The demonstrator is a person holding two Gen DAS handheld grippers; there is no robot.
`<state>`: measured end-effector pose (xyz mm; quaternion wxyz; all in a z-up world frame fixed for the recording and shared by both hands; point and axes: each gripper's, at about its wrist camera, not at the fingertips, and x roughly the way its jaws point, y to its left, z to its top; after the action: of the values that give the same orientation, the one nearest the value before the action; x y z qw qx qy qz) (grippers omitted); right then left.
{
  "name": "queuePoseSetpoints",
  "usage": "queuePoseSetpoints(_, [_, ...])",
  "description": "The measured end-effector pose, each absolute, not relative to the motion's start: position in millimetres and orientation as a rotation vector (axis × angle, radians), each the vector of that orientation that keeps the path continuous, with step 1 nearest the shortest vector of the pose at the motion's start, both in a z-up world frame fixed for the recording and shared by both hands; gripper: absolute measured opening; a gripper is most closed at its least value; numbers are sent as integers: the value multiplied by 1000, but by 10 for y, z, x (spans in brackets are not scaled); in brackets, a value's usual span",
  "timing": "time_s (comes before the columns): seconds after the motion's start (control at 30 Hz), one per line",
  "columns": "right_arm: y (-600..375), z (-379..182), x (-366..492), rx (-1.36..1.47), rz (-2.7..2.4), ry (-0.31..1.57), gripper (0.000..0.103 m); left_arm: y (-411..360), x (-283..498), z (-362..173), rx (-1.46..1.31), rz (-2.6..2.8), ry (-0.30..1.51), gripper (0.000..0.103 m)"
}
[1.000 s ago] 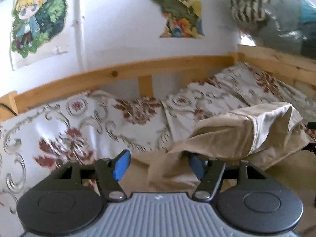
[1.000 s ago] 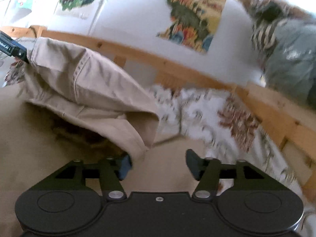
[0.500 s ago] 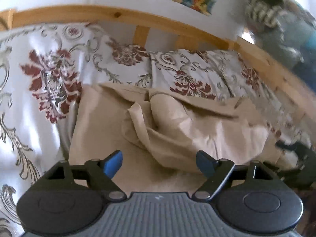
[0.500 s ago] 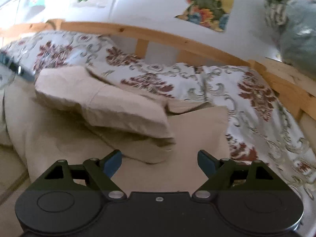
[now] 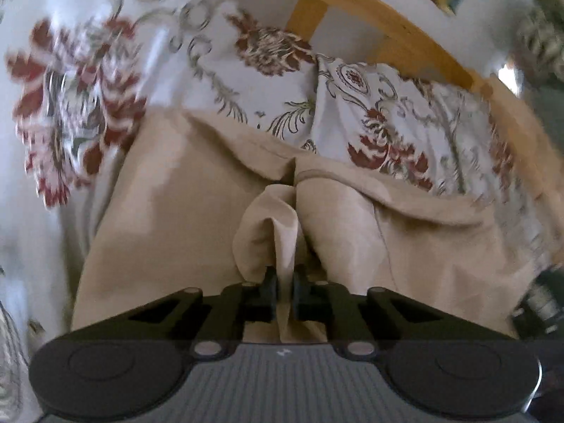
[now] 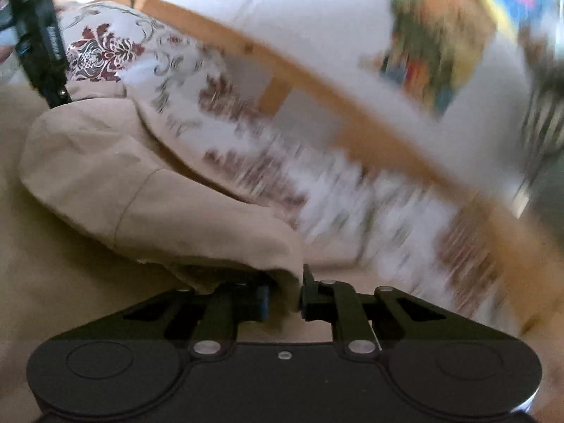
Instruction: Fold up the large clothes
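Beige cotton garment (image 5: pixel 183 218), large and creased, lies spread on your bed, its far edge against the white bedding with red and grey floral print (image 5: pixel 74 81). Beyond that bedding runs the light wooden bed rail (image 5: pixel 394 31) along a white wall.

Your left gripper (image 5: pixel 284 287) is closing, and a raised vertical pleat of the beige fabric stands pinched between its two black fingers (image 5: pixel 270 289); the pads press on the cloth from both sides. The pleat rises from the jaws into a puckered ridge near the garment's middle seam. At the right edge of this view a dark object shows only in part (too blurred to identify).

In your right wrist view, the other gripper's black body (image 6: pixel 38 42) stands at the upper left, above the folded-over bulk of the garment (image 6: pixel 116 183). Your right gripper (image 6: pixel 283 298) is also closing, and the lower corner of that folded layer sits between its fingers, the cloth caught against the pads. The floral bedding (image 6: pixel 105 53) and the wooden rail (image 6: pixel 317 84) run diagonally behind. A colourful poster (image 6: pixel 433 46) hangs on the wall at upper right, heavily smeared by motion.
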<state>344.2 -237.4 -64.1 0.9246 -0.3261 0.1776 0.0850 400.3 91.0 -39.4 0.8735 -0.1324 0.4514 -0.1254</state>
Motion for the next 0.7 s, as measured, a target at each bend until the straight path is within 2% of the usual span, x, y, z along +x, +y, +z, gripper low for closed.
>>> queuePoseSetpoints(0.07, [-2324,-682,3369,-728,160,327,15,820,3989,-415,-215,-229,932,5])
queuePoseSetpoints(0.17, [-2287,-907,3288,-809,154,376,16,734,3994,-410,-142,-223,910,5])
queuePoseSetpoints(0.27, [-2368,-1028,3220,-793,141,463,22,709,3947,-320,-70,-229,857,6])
queuePoseSetpoints(0.3, [-2419,-1000,3185,-766,119,474,28,725,3933,-286,-70,-231,863,7])
queuePoseSetpoints(0.33, [-2487,-951,3146,-733,94,478,37,756,3914,-262,-88,-230,865,13])
queuePoseSetpoints(0.37, [-2564,-888,3104,-697,73,484,41,804,3876,-241,-112,-230,859,29])
queuePoseSetpoints(0.4, [-2627,-817,3079,-665,52,486,47,840,3829,-214,-136,-222,848,41])
queuePoseSetpoints(0.43, [-2699,-736,3061,-626,26,479,51,870,3775,-187,-152,-215,827,60])
queuePoseSetpoints(0.5, [-2781,-583,3088,-538,-17,446,58,895,3685,-119,-149,-210,758,64])
queuePoseSetpoints(0.57, [-2797,-456,3218,-446,-42,419,61,843,3689,-82,-141,-221,728,67])
queuePoseSetpoints(0.63, [-2747,-403,3357,-375,-34,415,65,714,3762,-109,-117,-225,744,66])
queuePoseSetpoints(0.7, [-2659,-426,3500,-329,-1,424,69,543,3786,-207,-38,-213,758,59])
